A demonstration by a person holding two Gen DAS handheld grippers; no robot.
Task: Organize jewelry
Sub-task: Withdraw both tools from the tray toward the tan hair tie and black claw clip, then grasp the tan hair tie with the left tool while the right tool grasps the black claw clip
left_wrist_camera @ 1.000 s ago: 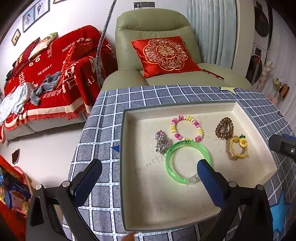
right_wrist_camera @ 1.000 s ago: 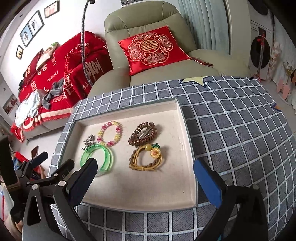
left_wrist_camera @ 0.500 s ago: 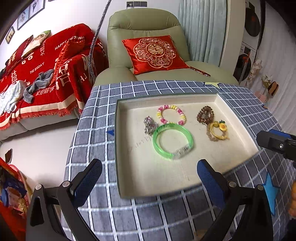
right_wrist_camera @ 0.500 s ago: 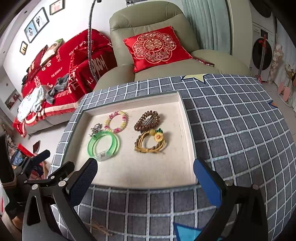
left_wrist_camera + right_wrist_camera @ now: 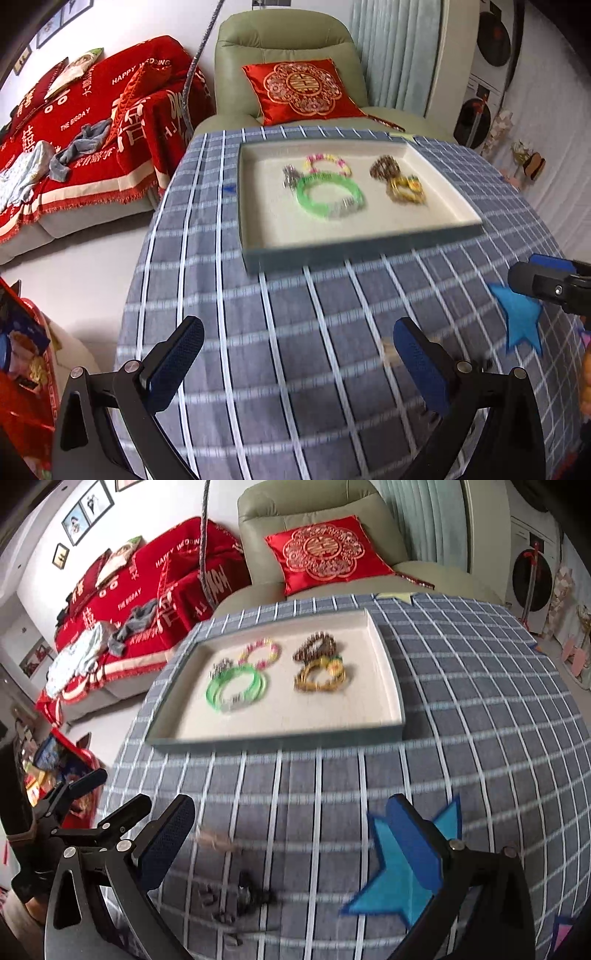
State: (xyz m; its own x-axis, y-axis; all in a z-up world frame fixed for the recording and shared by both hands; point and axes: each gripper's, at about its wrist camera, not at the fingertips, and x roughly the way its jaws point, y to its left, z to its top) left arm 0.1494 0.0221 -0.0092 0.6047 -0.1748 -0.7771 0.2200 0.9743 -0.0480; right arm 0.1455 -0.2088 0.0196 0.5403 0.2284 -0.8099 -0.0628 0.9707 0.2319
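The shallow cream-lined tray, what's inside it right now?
Inside the tray: green bangle, pink-yellow bead bracelet, brown clip, yellow hair tie, silver piece. Blur hides details.

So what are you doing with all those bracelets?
A person is tidying jewelry with a gripper in each hand. Right now the left gripper and the right gripper are both open and empty, above the checked tablecloth, short of the tray. In the tray lie a green bangle, a pink and yellow bead bracelet and some brown and gold pieces. A few small dark bits sit on the cloth.
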